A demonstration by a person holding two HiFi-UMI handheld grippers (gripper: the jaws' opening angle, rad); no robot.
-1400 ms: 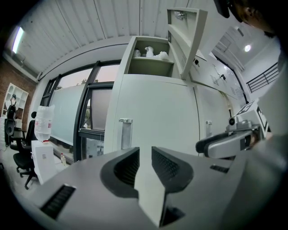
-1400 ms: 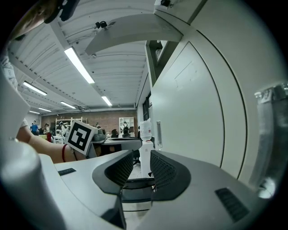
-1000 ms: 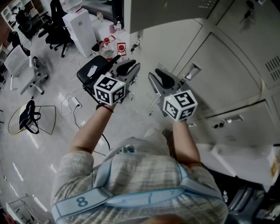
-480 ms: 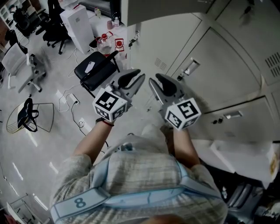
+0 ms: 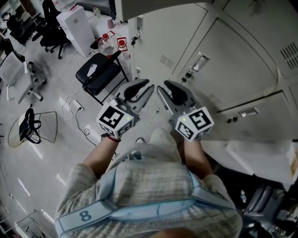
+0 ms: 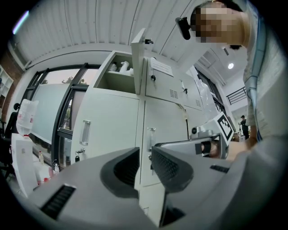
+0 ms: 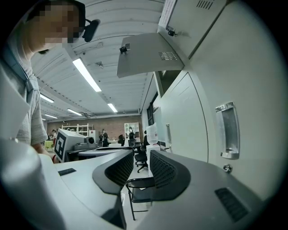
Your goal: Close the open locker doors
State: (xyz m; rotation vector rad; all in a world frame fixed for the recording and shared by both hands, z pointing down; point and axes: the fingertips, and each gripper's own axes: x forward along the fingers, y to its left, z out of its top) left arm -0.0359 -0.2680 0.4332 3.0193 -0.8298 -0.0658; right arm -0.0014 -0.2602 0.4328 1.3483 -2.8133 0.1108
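A bank of pale grey lockers point(image 5: 219, 60) stands in front of me. One upper locker door point(image 5: 149, 5) hangs open above my grippers. In the left gripper view that open door point(image 6: 138, 58) shows edge-on beside a compartment point(image 6: 118, 72) with bottles inside. In the right gripper view the same door point(image 7: 148, 56) juts out overhead. My left gripper point(image 5: 148, 87) and right gripper point(image 5: 161, 89) are held side by side, close to the lower locker fronts and touching nothing. Both have their jaws drawn together to a thin slit, with nothing between them point(image 6: 145, 155) point(image 7: 141, 157).
A black folding chair point(image 5: 100, 72) stands left of the lockers, with water bottles point(image 5: 106, 44) and a white box point(image 5: 74, 25) behind it. Cables point(image 5: 77, 109) and a wire basket point(image 5: 30, 128) lie on the floor at left. A white-covered surface point(image 5: 251, 155) sits at right.
Both grippers have sunk a little in the head view and drawn closer together. The lockers and the chair now sit nearer. The jaws have kept the same state.
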